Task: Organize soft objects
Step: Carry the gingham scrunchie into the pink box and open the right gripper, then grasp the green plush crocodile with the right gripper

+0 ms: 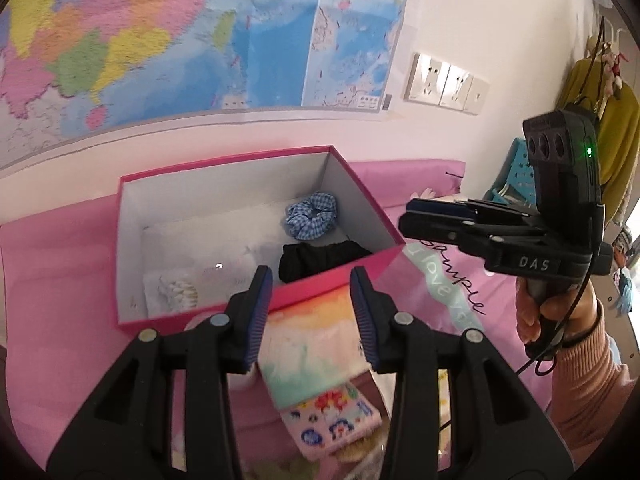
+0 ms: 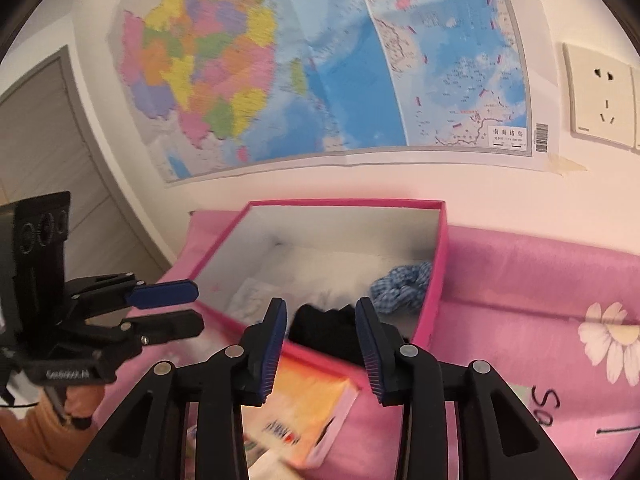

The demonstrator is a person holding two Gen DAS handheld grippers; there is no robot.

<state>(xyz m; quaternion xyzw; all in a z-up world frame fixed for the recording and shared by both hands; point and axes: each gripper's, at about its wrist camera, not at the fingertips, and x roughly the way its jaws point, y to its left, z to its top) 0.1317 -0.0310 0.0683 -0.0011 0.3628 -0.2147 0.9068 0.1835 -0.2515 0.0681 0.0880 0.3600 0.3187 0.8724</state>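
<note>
In the left wrist view, the pink box (image 1: pixel 256 240) stood left of centre on the pink cloth (image 1: pixel 60 300). Inside it, toward the right wall, the blue checked scrunchie (image 1: pixel 312 216) lay above the black scrunchie (image 1: pixel 316 260). At lower centre the left gripper (image 1: pixel 312 316) was released, with nothing between its pads. At the right edge, the right gripper (image 1: pixel 436 218), held by a hand (image 1: pixel 552 312), was also released and empty.
</note>
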